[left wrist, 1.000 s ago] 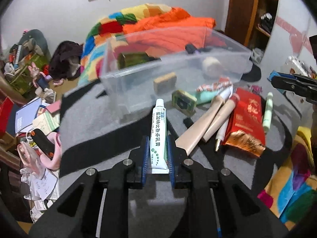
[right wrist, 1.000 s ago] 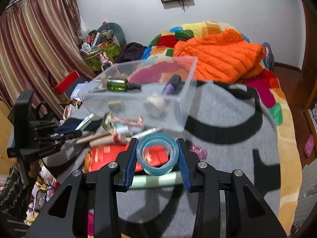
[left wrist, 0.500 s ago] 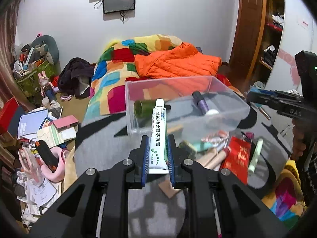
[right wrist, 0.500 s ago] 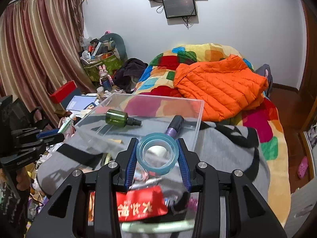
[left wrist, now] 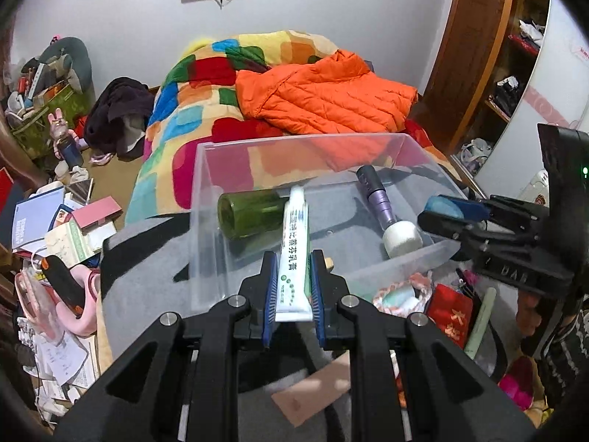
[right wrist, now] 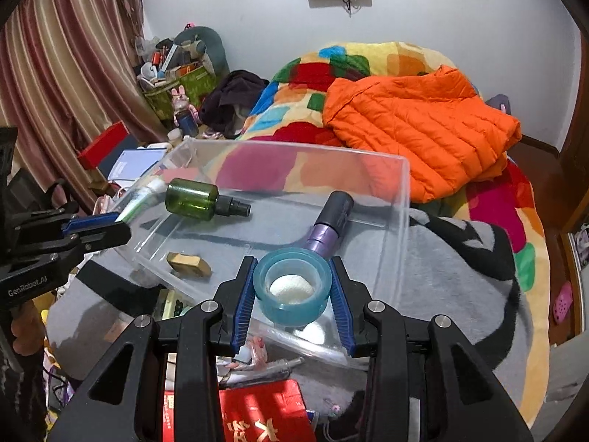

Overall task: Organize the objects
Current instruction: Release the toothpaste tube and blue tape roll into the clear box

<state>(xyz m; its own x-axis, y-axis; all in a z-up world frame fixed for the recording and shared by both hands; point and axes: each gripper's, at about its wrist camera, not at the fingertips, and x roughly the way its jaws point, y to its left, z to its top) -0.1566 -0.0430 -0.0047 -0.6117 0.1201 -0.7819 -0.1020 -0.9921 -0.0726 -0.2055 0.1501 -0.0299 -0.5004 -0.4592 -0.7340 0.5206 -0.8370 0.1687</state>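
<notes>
My left gripper is shut on a white ointment tube, held over the near-left rim of the clear plastic bin. My right gripper is shut on a blue tape roll, held over the bin's near edge. Inside the bin lie a green spray bottle, a purple-and-white tool and a small tan block. The right gripper also shows at the right of the left wrist view. The left gripper also shows at the left of the right wrist view.
The bin sits on a grey and black blanket on a bed. Near the bin lie a red packet, a pen, a pale green stick and a wooden handle. An orange jacket lies beyond. The floor at left is cluttered.
Both grippers have risen and moved forward, from above the loose items in front of the bin to over its near rim. Each kept its hold.
</notes>
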